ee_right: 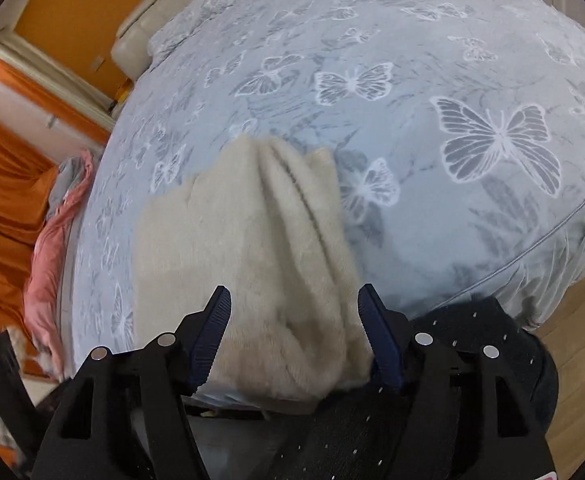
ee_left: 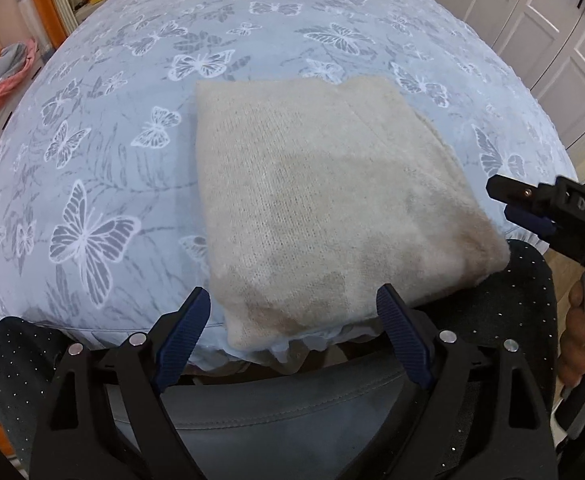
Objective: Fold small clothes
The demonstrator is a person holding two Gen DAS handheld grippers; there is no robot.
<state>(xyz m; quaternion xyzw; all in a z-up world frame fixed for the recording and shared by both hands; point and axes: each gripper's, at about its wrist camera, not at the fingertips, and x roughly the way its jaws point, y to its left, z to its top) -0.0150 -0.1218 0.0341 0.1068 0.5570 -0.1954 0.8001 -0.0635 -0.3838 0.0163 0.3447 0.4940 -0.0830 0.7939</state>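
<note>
A bed (ee_left: 92,128) covered by a pale blue butterfly-print sheet fills both views, with white wardrobe doors (ee_left: 552,40) at one side and orange curtains (ee_right: 0,168) at the other. Nearest, at the bed's front edge, a folded cream knitted garment (ee_left: 312,200) is laid flat, its near end slightly overhanging the mattress edge and its long axis running away from the person toward the far side of the bed. The left gripper (ee_left: 288,320) is poised just above that near end, jaws spread wide and released, with the knit seen between them but not pinched. The right gripper (ee_right: 294,332) is set over the garment's right side, where stacked folded layers are visible; its jaws are parted too, and no pressing of the pads on the fabric can be made out. Both grippers are judged about equally near. Farther off, a pink and grey garment (ee_right: 52,240) is left at the bed's left edge.
</note>
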